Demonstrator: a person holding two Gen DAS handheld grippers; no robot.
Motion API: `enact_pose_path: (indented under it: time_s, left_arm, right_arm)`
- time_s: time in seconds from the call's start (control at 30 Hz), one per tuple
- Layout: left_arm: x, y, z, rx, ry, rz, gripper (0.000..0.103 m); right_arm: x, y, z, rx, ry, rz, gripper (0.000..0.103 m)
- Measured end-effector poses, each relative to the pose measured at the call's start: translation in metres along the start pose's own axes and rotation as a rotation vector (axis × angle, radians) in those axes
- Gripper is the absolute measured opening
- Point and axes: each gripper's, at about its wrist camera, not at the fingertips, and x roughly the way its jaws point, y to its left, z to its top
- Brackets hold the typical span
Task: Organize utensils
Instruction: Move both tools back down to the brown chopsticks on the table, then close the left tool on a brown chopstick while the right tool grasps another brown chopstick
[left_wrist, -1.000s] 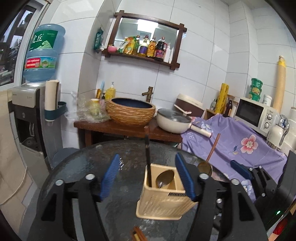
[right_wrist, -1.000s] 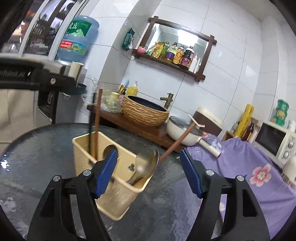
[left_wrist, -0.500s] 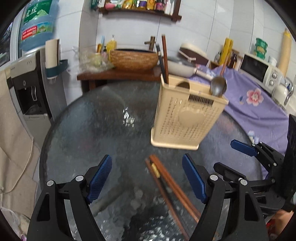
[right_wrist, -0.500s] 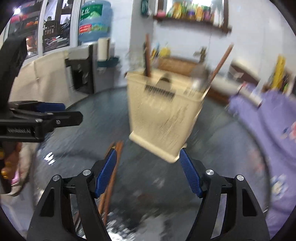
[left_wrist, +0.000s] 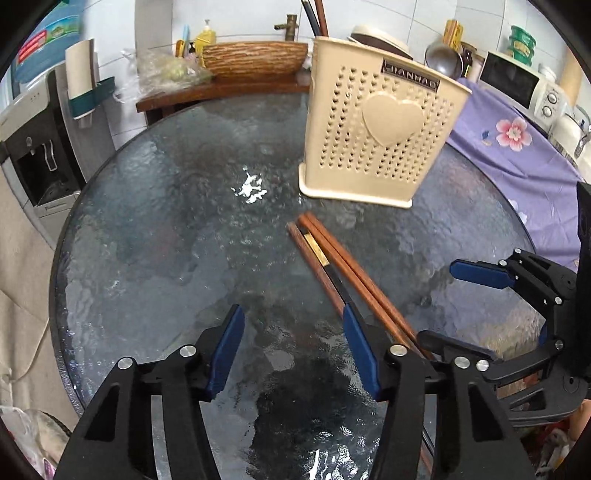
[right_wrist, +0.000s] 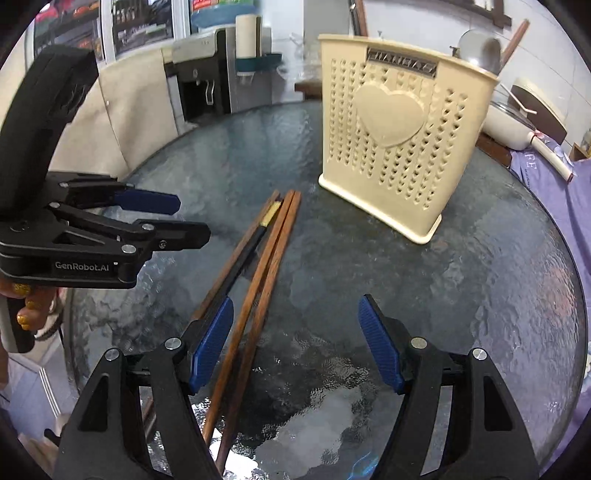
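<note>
Several chopsticks, brown ones and a black one with a gold band, lie side by side on the round glass table in front of a cream perforated utensil holder. The holder has a spoon and upright chopsticks in it. My left gripper hovers low over the glass with its jaws closing on nothing; its right finger overlaps the chopsticks' near part. My right gripper is open, and two brown chopsticks run between its jaws beside the left pad, untouched.
A water dispenser stands left of the table. Behind it are a wooden shelf with a wicker basin, a pan, a purple flowered cloth and a microwave. A hand holds the left gripper.
Both grippers have sunk toward the table and tipped downward, so the holder now sits high in view and the lying chopsticks are close. The left jaws are narrower than before.
</note>
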Motion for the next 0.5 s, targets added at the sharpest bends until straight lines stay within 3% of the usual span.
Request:
enact_pose_path:
  time_s: [0.5]
  left_arm:
    - [0.013, -0.015, -0.002, 0.044, 0.035, -0.012, 0.052]
  right_arm:
    - [0.028, -0.001, 0.01, 0.006, 0.062, -0.045, 0.069]
